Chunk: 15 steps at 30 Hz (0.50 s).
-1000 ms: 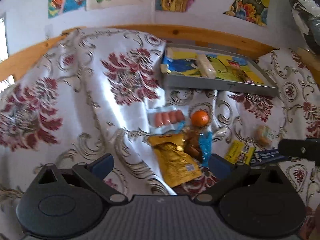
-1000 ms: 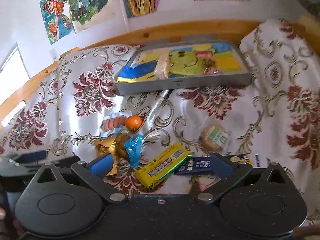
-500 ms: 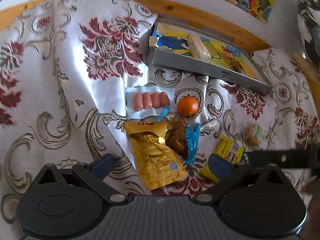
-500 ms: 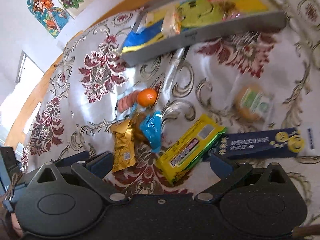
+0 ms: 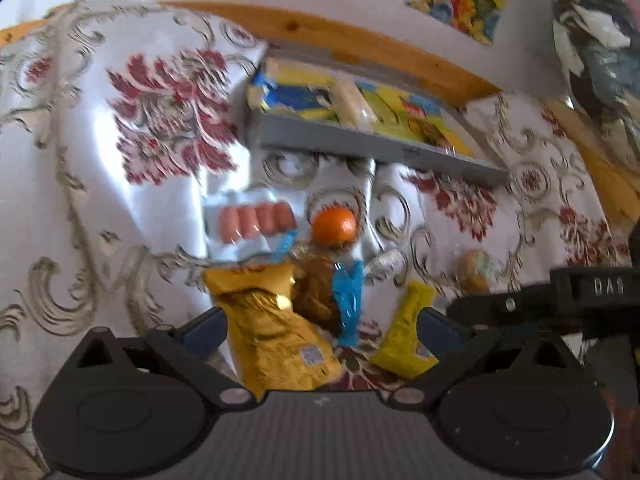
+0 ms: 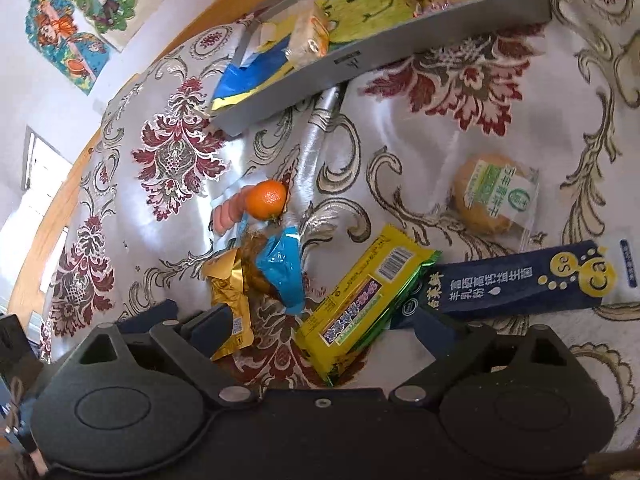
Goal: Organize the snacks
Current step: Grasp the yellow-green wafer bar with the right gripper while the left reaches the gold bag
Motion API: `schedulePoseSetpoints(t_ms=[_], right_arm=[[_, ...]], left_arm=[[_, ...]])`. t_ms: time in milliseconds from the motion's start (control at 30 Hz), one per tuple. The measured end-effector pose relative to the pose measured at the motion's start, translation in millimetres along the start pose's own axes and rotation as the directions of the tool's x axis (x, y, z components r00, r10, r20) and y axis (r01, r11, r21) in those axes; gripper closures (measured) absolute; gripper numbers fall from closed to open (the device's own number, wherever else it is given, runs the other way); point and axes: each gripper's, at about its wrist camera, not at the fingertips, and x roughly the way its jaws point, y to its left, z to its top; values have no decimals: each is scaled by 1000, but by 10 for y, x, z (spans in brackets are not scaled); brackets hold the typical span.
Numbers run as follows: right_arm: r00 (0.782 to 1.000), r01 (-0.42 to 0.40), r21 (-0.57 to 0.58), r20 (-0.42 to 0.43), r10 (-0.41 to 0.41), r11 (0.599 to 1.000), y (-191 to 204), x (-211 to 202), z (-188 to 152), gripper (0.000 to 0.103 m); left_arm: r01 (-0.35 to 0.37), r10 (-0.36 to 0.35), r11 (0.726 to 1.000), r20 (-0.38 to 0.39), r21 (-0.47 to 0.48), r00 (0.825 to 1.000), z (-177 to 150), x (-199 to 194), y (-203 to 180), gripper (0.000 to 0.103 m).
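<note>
Left wrist view first: our left gripper [image 5: 320, 326] hangs low over the patterned cloth [image 5: 80, 152], jaws spread wide and gripping nothing. The gold foil pouch [image 5: 276, 340] lies right between them, its long axis running away from us and leaning slightly left, so the jaws straddle its width. Just beyond it we count one brown snack in a blue wrapper [image 5: 340, 300], one orange [image 5: 334, 226] and one pack of four small sausages [image 5: 256, 222]. To the right, one yellow bar packet [image 5: 404, 340] sits just beside the right fingertip, and one round wrapped cake [image 5: 474, 268] lies further out. At the back, the grey tray [image 5: 372, 146] already carries one pale wrapped snack [image 5: 352, 102]. The picture is blurred, so we leave the smaller details alone.

Over to the right wrist view: our right gripper [image 6: 322, 326] is also open wide, nothing held. The yellow bar packet [image 6: 366, 300] lies between its jaws, long axis slanting up and to the right, so we judge a small twist of the wrist is needed to square up across it. One dark blue sachet [image 6: 516, 284] touches its far end, lying nearly crosswise. The gold foil pouch [image 6: 230, 296] sits by the left fingertip. The grey tray [image 6: 384, 64] lies well beyond, up ahead.

So each hand has its own packet lined up: left nearer the pouch, right nearer the bar.
</note>
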Motion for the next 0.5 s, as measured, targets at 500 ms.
schedulePoseSetpoints(t_ms=[500], right_arm=[[997,-43,142,-55,52,989,-91,348,67,26]], left_arm=[[7,-34,967,-98,-256,995,-6,338,405,1]])
